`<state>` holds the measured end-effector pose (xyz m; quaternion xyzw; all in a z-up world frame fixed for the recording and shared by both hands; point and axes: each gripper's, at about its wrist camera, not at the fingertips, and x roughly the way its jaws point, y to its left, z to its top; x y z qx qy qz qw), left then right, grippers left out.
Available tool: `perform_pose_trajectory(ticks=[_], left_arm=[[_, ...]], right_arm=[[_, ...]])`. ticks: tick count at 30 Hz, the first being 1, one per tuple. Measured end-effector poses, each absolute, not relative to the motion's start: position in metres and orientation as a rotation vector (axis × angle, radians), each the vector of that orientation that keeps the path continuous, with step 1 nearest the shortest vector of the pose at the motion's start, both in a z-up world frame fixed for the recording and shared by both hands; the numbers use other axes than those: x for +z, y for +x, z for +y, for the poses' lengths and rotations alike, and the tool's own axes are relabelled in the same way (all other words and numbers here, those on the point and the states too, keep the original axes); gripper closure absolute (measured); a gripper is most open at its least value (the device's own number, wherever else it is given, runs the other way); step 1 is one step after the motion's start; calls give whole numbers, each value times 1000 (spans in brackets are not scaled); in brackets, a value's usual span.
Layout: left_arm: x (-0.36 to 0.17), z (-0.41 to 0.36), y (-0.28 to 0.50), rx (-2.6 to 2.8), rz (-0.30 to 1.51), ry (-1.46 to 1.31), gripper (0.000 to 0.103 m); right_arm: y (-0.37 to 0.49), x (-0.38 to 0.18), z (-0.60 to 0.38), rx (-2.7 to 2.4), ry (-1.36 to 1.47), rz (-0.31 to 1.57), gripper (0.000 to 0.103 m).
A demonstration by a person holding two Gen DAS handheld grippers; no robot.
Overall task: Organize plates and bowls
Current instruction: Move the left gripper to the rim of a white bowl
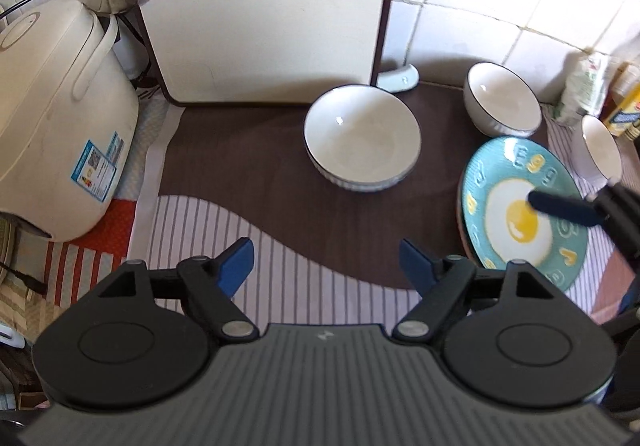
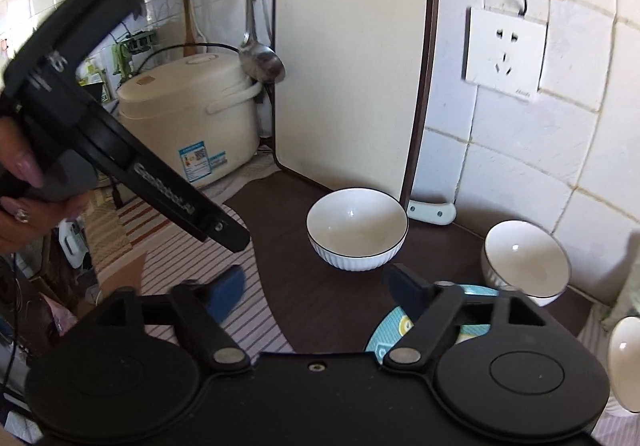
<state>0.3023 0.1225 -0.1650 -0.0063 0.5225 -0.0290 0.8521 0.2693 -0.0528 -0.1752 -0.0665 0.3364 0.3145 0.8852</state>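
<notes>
While both grippers stood open and empty, we had the dishes spread apart across the mat.

We held the left gripper (image 1: 326, 266) with jaws wide over the striped mat (image 1: 280, 286), nothing between them; the right gripper (image 2: 316, 292), equally wide and empty, hung near the teal egg plates (image 1: 524, 205). These lay stacked at near right. The large white bowl (image 1: 362, 137) sat alone mid-mat before the cutting board (image 1: 260, 13); a smaller bowl (image 1: 502, 99) stood far right, a third bowl (image 1: 600, 151) at the right edge. We judged the plates gathered and the bowls left to nest.
</notes>
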Motion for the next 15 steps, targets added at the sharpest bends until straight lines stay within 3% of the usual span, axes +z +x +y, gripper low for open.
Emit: perform_pose_trajectory(ticks=[15], left_arm=[[-214,146,372,-67,1017,-136,24]], right_arm=[[328,-240,-18,467,-97,736,8]])
